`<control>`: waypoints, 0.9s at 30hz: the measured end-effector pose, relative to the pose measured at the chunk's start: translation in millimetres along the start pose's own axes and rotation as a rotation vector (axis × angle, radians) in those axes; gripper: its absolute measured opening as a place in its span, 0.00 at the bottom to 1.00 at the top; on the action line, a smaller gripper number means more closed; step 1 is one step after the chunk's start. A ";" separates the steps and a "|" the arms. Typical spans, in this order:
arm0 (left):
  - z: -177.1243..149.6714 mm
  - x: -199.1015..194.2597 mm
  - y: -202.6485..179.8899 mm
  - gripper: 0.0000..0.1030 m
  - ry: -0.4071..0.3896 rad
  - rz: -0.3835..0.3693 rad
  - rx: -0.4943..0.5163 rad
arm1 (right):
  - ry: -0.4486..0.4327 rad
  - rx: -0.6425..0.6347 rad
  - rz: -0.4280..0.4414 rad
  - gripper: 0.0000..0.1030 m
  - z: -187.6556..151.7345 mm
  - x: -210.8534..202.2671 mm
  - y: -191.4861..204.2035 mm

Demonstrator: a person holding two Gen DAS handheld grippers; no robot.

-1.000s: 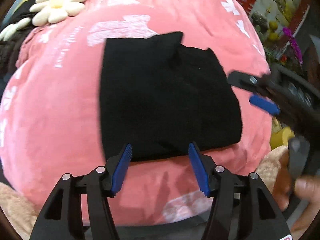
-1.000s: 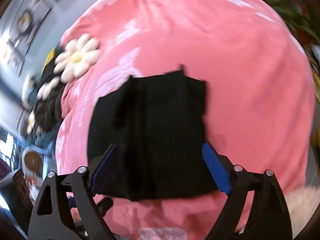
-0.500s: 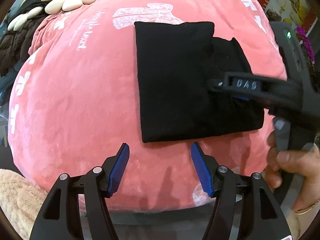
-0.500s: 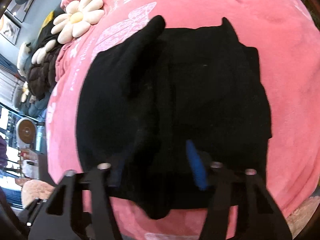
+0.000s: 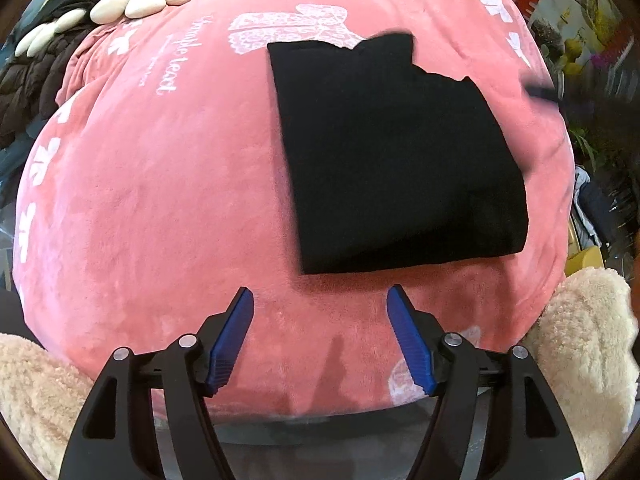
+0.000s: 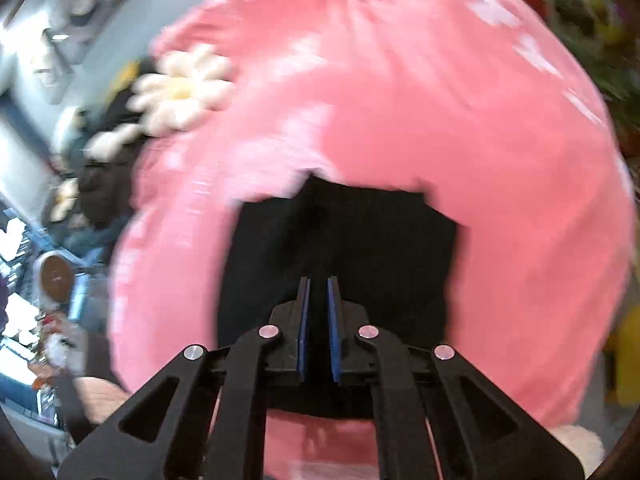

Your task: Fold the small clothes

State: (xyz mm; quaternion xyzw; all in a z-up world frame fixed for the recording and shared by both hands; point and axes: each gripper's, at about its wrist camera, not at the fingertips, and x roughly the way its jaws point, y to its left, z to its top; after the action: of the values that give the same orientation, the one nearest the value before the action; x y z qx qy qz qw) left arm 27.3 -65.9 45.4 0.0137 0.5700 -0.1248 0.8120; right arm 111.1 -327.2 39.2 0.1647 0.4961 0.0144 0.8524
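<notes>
Black garment (image 5: 396, 160), folded, soft-edged rectangle

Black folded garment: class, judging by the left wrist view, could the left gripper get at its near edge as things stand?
Probably yes. The left gripper is open, the black folded garment lies flat just ahead on the pink blanket, nothing between them.

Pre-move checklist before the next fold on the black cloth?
1. Left claw open, nothing in it: ok.
2. Right claw nearly shut; gripping cloth or not: cannot tell.
3. Black cloth lies flat on the pink blanket: ok.
4. Far edge square: not ok, stepped with a corner sticking up.
5. Near edge ahead of the left claw, unblocked: ok.
6. Right wrist view sharp: not ok, blurred.
</notes>
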 end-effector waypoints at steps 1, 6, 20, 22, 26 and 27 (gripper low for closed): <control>-0.3 2.3 -0.7 0.65 0.006 -0.004 -0.003 | 0.116 0.014 -0.059 0.09 -11.5 33.1 -21.0; 0.1 9.0 -6.6 0.65 0.021 -0.016 -0.002 | 0.070 0.121 0.042 0.13 -17.5 22.7 -40.5; 4.8 5.4 2.5 0.66 0.031 -0.047 -0.056 | 0.137 -0.020 0.201 0.07 22.9 71.9 45.5; 7.3 4.8 6.5 0.66 0.029 -0.053 -0.059 | 0.045 -0.027 0.226 0.06 31.1 34.3 41.0; 14.7 4.9 7.7 0.66 0.017 -0.076 -0.061 | -0.008 0.014 0.145 0.04 27.5 12.0 2.7; 16.2 6.4 8.1 0.67 0.018 -0.083 -0.062 | 0.029 0.004 0.092 0.04 22.5 27.2 -7.9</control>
State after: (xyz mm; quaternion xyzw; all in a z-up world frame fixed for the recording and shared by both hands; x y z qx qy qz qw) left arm 46.1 -61.9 44.1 -0.0338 0.5811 -0.1405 0.8009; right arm 143.0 -335.5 24.2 0.1888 0.5003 0.0552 0.8432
